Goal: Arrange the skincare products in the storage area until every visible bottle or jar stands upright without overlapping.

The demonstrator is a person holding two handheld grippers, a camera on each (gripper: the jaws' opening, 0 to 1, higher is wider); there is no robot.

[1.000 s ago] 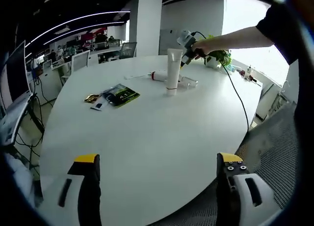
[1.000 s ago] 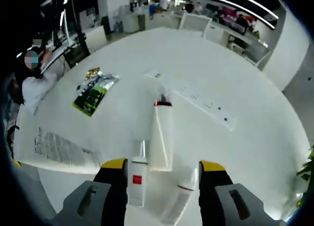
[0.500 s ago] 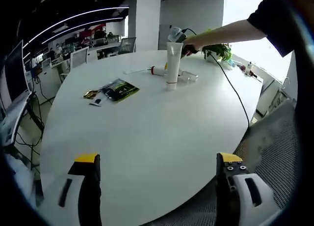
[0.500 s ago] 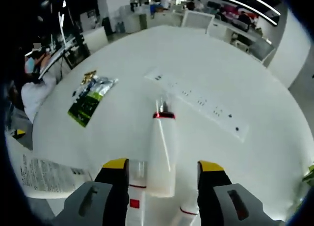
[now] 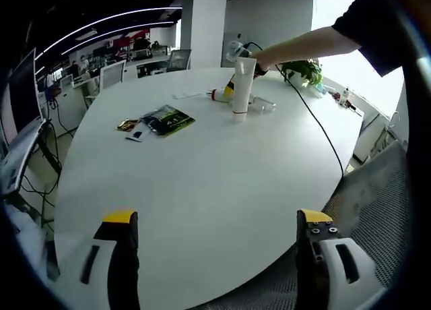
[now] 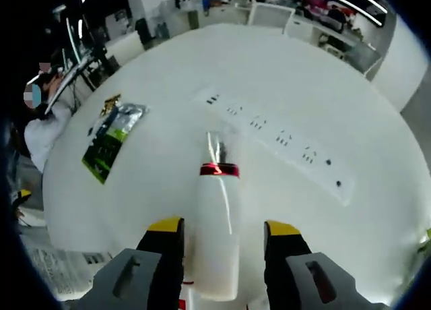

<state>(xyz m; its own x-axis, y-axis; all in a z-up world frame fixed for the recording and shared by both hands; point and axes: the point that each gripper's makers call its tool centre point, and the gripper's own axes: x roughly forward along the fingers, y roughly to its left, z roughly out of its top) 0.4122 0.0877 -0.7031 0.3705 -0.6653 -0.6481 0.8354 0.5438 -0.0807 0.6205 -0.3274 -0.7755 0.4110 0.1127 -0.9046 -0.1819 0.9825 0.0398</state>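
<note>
The right gripper (image 6: 219, 232) pinches a white plastic tube with a red band (image 6: 217, 236) — upright on the round white table (image 5: 202, 182). The left gripper (image 5: 219, 226) hangs spread, apart.

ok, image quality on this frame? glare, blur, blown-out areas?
Left gripper view: the window at upper right is blown out, the white table reads sharp, and fisheye bends its edge. Right gripper view: the white bottle between the jaws is soft with a glare streak down its side, and the table's far rim is washed out.
</note>
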